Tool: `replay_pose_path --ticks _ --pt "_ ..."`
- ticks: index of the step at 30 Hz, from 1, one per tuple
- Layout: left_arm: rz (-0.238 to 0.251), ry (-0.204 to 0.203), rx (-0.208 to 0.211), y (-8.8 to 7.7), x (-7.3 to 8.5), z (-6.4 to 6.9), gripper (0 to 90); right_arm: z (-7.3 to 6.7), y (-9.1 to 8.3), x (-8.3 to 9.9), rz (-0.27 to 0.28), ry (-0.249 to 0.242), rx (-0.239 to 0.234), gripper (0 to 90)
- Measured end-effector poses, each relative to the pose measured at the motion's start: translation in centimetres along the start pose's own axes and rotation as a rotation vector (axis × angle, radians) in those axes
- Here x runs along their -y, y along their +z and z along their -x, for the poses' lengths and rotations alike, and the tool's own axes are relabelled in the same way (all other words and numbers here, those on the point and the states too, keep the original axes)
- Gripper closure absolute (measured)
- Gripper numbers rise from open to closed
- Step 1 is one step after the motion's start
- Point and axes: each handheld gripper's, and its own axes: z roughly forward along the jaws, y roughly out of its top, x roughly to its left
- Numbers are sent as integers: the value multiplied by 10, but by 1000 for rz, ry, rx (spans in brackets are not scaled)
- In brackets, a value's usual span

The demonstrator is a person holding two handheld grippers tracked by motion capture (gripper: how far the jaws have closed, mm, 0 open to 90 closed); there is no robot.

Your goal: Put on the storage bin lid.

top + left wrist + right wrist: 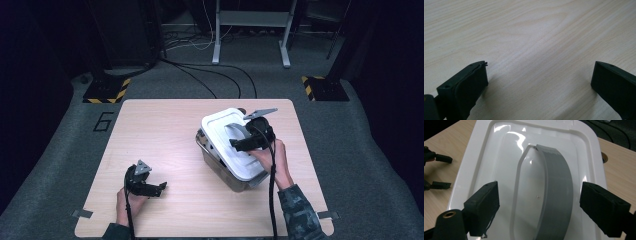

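The room is dark, with a grey carpet floor [55,150] all around a light wooden counter [165,135]. Black cables [210,75] lie on the floor behind the counter, near the grey legs of a metal stand [250,35]. Two black bases with yellow and black stripes [106,91] sit by the far corners of the counter, and a number 6 [102,121] is marked on the floor at the left. On the right half of the counter stands a see-through box [220,165] with a white lid [225,140] on top. The lid covers the box, so I cannot tell what is inside. A grey curved handle [556,187] arches over a dip in the middle of the lid. The right tongs [240,145] are held over the lid by the person's right hand [272,160]. In the right gripper view the jaws are wide apart, one on each side of the handle, and they hold nothing. The left tongs [159,188] are at the near left part of the counter, well apart from the box, in the left hand [127,200]. In the left gripper view the jaws are wide apart too, with just bare wood between them. They sit low, close to the counter top. A long black cable [272,200] runs from the right tongs along the person's sleeve [300,212].
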Motion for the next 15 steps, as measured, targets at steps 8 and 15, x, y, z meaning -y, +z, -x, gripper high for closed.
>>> replay_pose_path --ticks 8,15 --pt "0 0 0 0 0 0 3 9 -19 4 38 7 9 95" --pt "0 0 -1 0 0 0 3 24 -40 15 92 40 23 48"
